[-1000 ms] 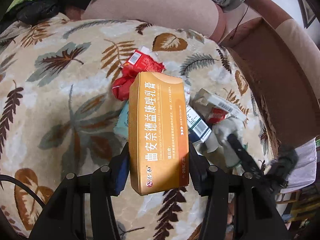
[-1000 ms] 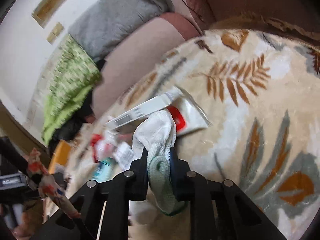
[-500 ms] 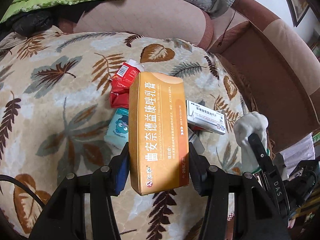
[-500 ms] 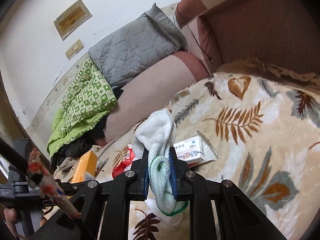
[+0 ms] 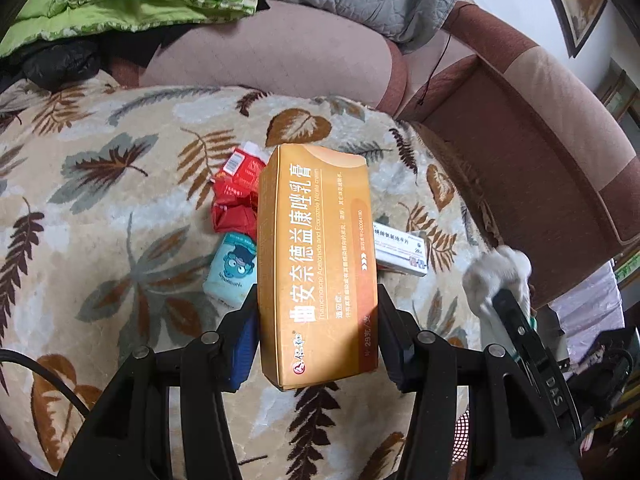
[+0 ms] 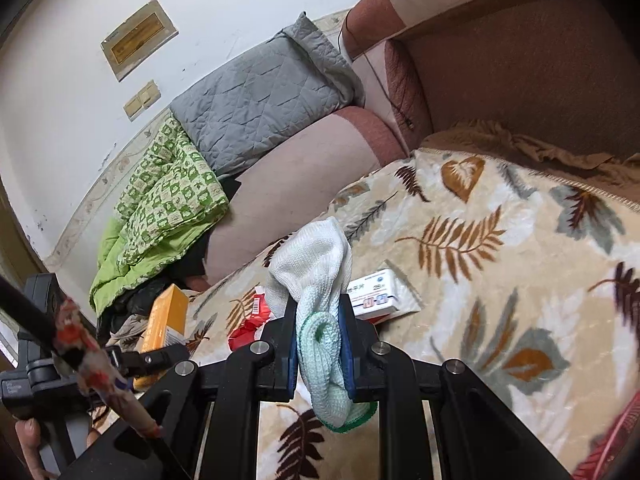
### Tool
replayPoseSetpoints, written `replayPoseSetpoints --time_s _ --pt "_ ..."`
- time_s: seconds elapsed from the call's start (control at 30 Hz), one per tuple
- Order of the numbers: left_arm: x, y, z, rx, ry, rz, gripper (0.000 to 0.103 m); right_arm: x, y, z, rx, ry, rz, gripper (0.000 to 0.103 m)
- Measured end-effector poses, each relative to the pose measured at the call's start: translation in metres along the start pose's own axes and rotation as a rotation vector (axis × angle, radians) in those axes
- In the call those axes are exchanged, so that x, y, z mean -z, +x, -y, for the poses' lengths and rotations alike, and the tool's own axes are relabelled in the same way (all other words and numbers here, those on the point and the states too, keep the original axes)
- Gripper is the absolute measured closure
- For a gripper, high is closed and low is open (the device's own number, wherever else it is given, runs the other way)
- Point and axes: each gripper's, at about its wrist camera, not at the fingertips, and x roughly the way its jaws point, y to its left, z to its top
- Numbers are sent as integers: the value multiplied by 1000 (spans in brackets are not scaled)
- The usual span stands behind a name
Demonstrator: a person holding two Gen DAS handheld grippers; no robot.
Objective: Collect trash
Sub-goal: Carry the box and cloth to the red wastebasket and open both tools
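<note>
My left gripper [image 5: 316,312] is shut on a tall orange medicine box [image 5: 316,264], held above the leaf-patterned blanket [image 5: 120,208]. Behind the box lie a crumpled red wrapper [image 5: 236,196], a light blue tissue pack [image 5: 232,268] and a white medicine box [image 5: 400,250]. My right gripper [image 6: 319,322] is shut on a white knitted glove [image 6: 312,268] with a green cuff, lifted clear of the blanket. The same glove [image 5: 498,276] shows at the right of the left wrist view. The white box [image 6: 374,292] and red wrapper [image 6: 250,326] lie beyond the glove; the orange box [image 6: 166,322] appears at the left.
The blanket [image 6: 500,280] covers a brown sofa with a padded backrest [image 5: 272,52] and an armrest [image 5: 560,160] at the right. A green quilt [image 6: 160,208] and a grey cushion [image 6: 260,96] are piled at the back. A person's fingers [image 6: 30,440] show at the lower left.
My right gripper lifted the glove off the pile and drew back and up. My left gripper rose with the orange box, so the litter on the blanket looks farther away.
</note>
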Motion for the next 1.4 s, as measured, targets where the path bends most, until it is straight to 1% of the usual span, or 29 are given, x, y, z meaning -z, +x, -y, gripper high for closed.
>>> replayPoseSetpoints --time_s 0.2,0.3,0.37,0.5,0.6,0.73,0.9,1.03,1.2,1.4 --pt "-3 -11 3 -18 17 42 52 -3 -42 -3 36 -15 35 85" --pt "1 -21 13 -21 41 70 52 -1 -67 0 37 -5 47 85" --pt "9 -30 23 -24 68 93 52 -1 -83 2 37 -5 55 85" --pt "38 -49 51 -11 127 122 52 1 -119 11 38 4 71 85" --pt "71 -65 75 -5 176 140 52 1 -147 20 35 17 92 85" --pt "108 -87 101 23 216 149 52 1 -187 32 40 37 137 85" --pt "143 -112 137 33 276 171 52 2 -238 48 60 61 199 85" --pt "161 -128 164 40 314 199 52 8 -271 69 89 90 229 84" --pt "182 -139 195 45 378 223 52 16 -307 94 127 121 244 84" --pt "202 -142 223 80 428 214 52 23 -340 110 184 123 262 84"
